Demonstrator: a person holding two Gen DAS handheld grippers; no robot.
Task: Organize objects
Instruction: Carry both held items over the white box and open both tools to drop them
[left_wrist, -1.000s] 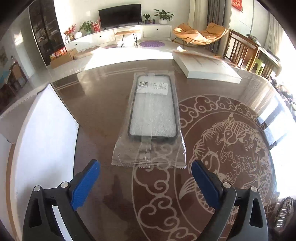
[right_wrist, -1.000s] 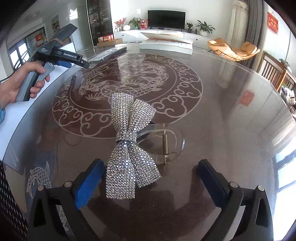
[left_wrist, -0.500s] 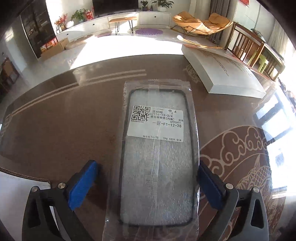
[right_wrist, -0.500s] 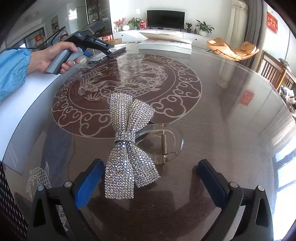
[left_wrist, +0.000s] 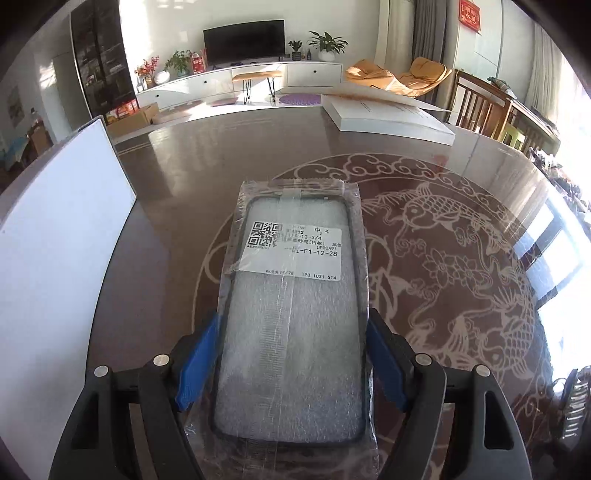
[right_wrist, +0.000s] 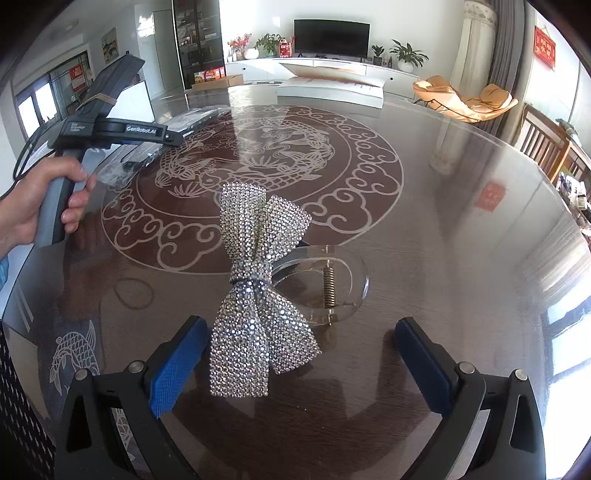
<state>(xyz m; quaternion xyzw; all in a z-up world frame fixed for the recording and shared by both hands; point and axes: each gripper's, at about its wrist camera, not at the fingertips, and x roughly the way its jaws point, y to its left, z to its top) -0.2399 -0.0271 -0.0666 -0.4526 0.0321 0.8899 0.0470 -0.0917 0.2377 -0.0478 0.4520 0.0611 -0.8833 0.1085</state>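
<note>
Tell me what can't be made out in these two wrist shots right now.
- Left wrist view: near end of the bagged black phone case runs under the frame's bottom edge.
- Same view: small print on its white label is too fine.
- Right wrist view: the clear plastic hair claw is half hidden behind the silver rhinestone bow.

The left claw (left_wrist: 293, 363) has come in over the bagged phone case (left_wrist: 295, 325) — a second ago the packet lay ahead of its blue pads, now it sits between them. Its jaws have just been closing and the pads press the packet's edges. It now appears lifted off the worktop (left_wrist: 461, 236).
</note>
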